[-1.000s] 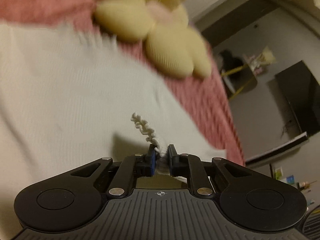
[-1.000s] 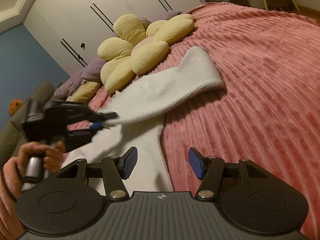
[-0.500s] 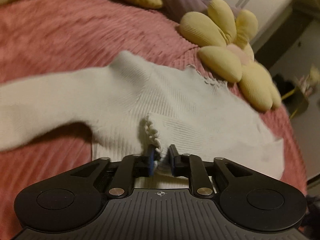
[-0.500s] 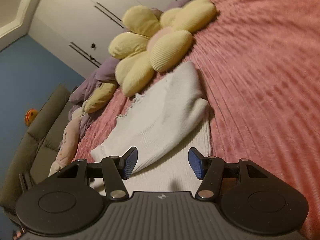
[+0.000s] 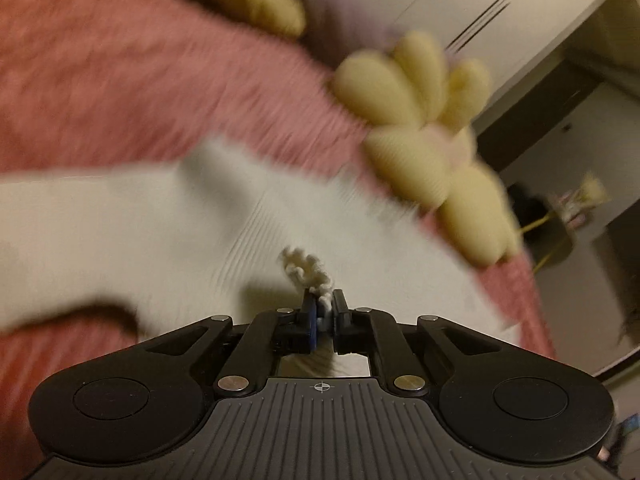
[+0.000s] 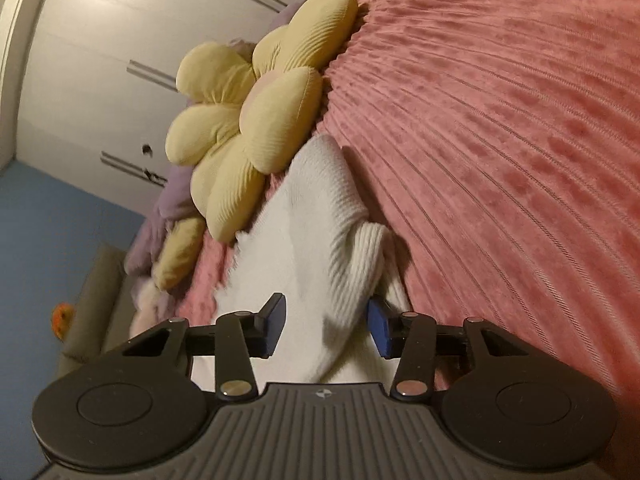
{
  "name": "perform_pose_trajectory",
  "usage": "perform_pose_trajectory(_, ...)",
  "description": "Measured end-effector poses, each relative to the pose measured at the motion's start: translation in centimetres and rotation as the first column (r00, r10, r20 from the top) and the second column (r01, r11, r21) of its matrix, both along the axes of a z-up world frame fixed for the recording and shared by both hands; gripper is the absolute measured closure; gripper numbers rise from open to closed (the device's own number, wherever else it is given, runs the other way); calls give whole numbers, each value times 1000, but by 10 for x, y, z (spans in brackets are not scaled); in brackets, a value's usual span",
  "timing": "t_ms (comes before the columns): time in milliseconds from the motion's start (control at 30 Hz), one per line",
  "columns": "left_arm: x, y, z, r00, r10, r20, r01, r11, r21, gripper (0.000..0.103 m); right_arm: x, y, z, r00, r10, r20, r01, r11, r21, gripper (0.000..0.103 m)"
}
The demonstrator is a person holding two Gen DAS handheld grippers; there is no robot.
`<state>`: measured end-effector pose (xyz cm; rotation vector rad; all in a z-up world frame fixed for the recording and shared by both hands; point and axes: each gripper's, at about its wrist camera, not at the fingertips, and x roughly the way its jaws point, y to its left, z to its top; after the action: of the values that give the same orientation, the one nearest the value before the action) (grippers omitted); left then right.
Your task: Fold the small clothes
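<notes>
Two grippers work one white knit garment [image 6: 308, 216] on the pink bedspread [image 6: 500, 128]. Left gripper [image 5: 324, 312] jaws are clamped on its frilly hem [image 5: 306, 270] at lower centre. Right gripper [image 6: 328, 322] jaws have just been closing, a ribbed sleeve cuff [image 6: 356, 272] between them (not yet pinched). Upper left lies a yellow flower pillow [image 6: 248, 120].

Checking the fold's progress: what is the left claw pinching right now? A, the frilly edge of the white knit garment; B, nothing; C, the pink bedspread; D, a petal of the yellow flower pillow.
A: the left claw is shut on the frilly edge of the white knit garment.
</notes>
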<state>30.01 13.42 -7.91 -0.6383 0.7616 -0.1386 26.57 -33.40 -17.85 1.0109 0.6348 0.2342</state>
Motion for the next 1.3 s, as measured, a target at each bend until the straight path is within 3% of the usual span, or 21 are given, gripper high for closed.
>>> perform_pose_trajectory(233, -14, 14, 54, 978, 61, 200, -78, 994, 76, 95, 2, 0, -4, 999, -37, 19, 36, 996, 77, 57)
perform_pose_trajectory(400, -14, 27, 33, 987, 95, 131, -108, 989, 102, 95, 11, 10, 0, 1000, -28, 13, 28, 999, 22, 61)
perform_pose_trajectory(500, -14, 34, 18, 990, 113, 83, -121, 988, 98, 95, 15, 11, -1, 999, -44, -11, 44, 999, -15, 78)
perform_pose_trajectory(567, -13, 34, 8, 993, 108, 53, -113, 990, 85, 94, 18, 12, 0, 998, -50, -34, 46, 995, -92, 92)
perform_pose_trajectory(633, -14, 30, 4, 994, 90, 59, -94, 992, 78, 94, 14, 12, 4, 998, -67, -6, 65, 985, -161, 93)
perform_pose_trajectory(733, -12, 25, -5, 996, 73, 48, -78, 991, 105, 94, 8, 8, 5, 994, -109, 31, 113, 976, -184, 93)
perform_pose_trajectory(900, -6, 24, -35, 990, 88, -111, -66, 980, 187, 90, 11, 14, 2, 999, -39, 8, 39, 950, -310, 96)
perform_pose_trajectory(967, -15, 28, -32, 990, 99, -95, -80, 979, 185, 83, 6, 14, 11, 1000, -15, -4, 12, 942, -335, 90)
perform_pose_trajectory(1033, -24, 33, -22, 990, 123, -72, -108, 977, 183, 70, -5, 14, 26, 1000, -10, -2, 8, 906, -423, 87)
perform_pose_trajectory(1133, -33, 29, -2, 989, 147, 7, -145, 964, 221, 50, -18, 19, 46, 999, -22, 45, 43, 840, -541, 74)
perform_pose_trajectory(1167, -32, 22, 3, 990, 141, 29, -144, 962, 234, 47, -20, 27, 52, 998, -12, 68, 49, 813, -581, 73)
perform_pose_trajectory(1233, -27, 3, 8, 994, 100, 53, -110, 965, 239, 33, -15, 53, 60, 994, 71, 87, 3, 760, -650, 73)
perform_pose_trajectory(1300, -19, -20, 4, 997, 56, 54, -67, 969, 238, 30, -8, 87, 61, 979, 183, 84, -72, 708, -703, 73)
